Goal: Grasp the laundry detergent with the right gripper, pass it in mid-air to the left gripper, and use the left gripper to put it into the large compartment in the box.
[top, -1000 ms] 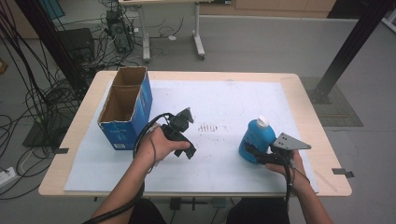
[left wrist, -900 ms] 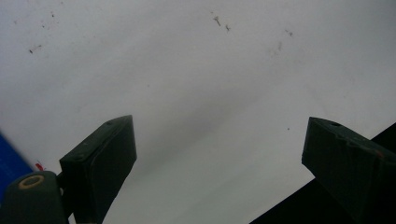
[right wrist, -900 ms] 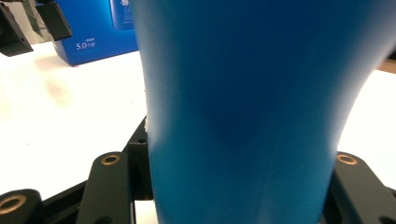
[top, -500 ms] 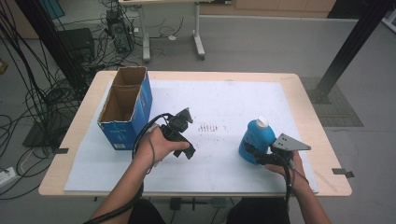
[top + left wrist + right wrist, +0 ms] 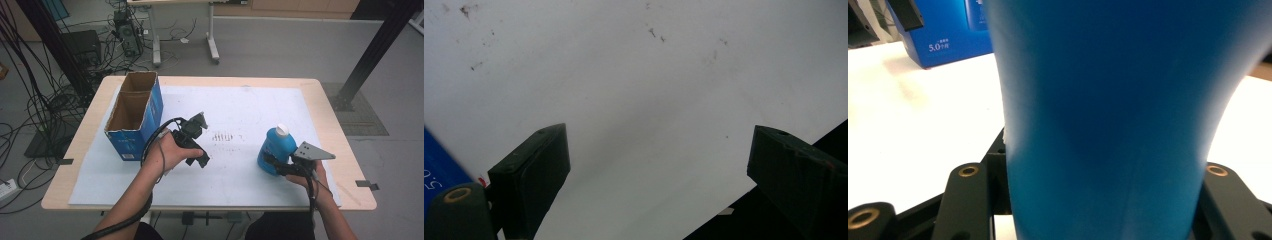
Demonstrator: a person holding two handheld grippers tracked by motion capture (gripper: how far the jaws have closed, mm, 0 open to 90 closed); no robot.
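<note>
Right tongs (image 5: 272,165): closed around the smooth blue plastic bottle (image 5: 272,146), upright near the desk's right edge (white cap seen from above).
Left tongs (image 5: 659,180): wide apart, empty, over the matte white sheet (image 5: 634,90).
Box (image 5: 134,114): open blue cardboard, left side of the desk (image 5: 320,100).

Wooden table (image 5: 320,100) mid-frame, white sheet (image 5: 250,110) covering most of top. Open blue cardboard box (image 5: 134,116) at left of sheet, upright. Left gripper (image 5: 197,142) in left hand (image 5: 167,152), centre-left, just right of box. Blue bottle (image 5: 272,147) with white cap, lower right, upright; right gripper (image 5: 275,165) against its base. Faint dark marks (image 5: 223,136) between grippers. Cables (image 5: 30,90) on floor, upper left.
</note>
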